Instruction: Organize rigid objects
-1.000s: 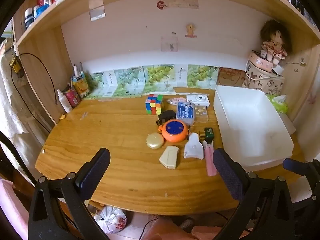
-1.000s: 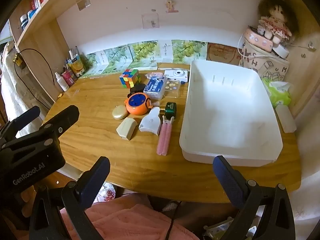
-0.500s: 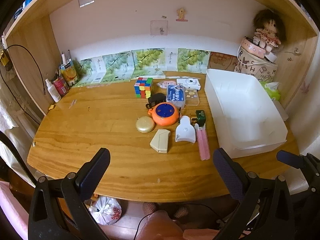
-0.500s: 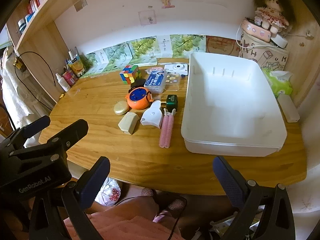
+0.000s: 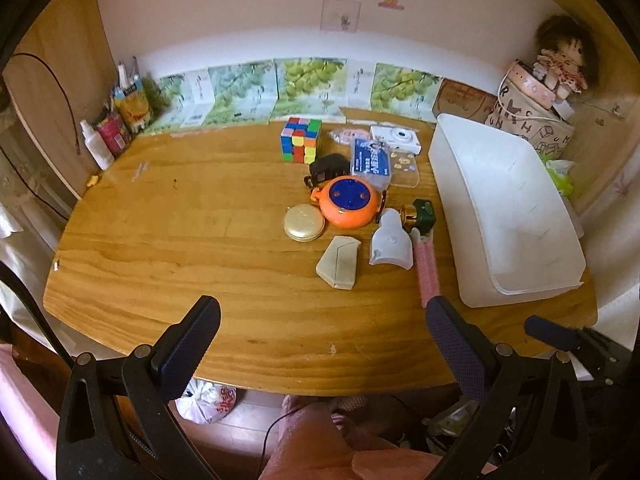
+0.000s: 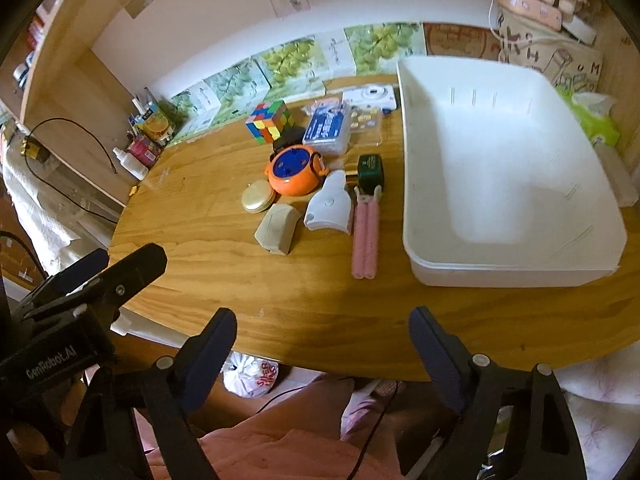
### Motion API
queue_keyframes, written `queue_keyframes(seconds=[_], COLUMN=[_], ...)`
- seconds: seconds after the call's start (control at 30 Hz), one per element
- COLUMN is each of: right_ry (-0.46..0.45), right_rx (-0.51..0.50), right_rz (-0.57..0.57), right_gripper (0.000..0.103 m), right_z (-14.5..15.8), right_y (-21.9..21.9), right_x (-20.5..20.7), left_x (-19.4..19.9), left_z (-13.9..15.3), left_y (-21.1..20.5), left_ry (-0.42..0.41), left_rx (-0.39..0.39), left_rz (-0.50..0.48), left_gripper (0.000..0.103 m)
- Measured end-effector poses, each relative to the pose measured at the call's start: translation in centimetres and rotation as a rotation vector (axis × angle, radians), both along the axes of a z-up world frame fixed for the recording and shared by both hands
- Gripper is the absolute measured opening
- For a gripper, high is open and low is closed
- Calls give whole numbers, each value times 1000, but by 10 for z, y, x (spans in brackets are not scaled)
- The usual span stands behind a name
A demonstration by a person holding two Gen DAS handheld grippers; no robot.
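Rigid objects: Rubik's cube (image 5: 301, 139), orange toy (image 5: 349, 201), pink clip (image 6: 365, 232) beside white bin (image 6: 520, 268).
Left gripper (image 5: 320, 344): fingers wide apart, empty.
Right gripper (image 6: 322, 350): fingers wide apart, empty.

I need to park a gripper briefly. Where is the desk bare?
Bare: the desk's left half, between the bottles and the gold disc, and the front strip. Crowded: beside the white bin.

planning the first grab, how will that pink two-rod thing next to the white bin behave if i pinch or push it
The pink two-rod item looks stiff and slim, so probably light. Its rounded rods may roll or slip sideways if pushed. It lies flat on the wooden table, so pinching across its width probably suits it best.
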State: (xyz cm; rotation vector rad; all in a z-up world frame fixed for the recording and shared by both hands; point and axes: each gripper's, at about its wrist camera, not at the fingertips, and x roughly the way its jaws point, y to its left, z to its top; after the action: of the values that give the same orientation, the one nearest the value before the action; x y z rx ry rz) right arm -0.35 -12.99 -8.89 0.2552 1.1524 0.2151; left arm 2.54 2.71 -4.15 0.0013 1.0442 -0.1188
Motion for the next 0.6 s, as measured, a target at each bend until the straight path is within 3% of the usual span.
queue_keyframes(seconds=[0.23,0.6], right_ry=[97,236], right_rx=[17,-15], right_rz=[-64,-245], right_gripper=[71,51], right_z=[-21,-62], right_y=[8,20], right_x=[22,59], left_x=[39,102], left_z=[-21,-69], left_y=[6,-1], left_ry=[133,372], left_rx=[-44,-44], left_rz=[-50,-168], left_gripper=[102,101])
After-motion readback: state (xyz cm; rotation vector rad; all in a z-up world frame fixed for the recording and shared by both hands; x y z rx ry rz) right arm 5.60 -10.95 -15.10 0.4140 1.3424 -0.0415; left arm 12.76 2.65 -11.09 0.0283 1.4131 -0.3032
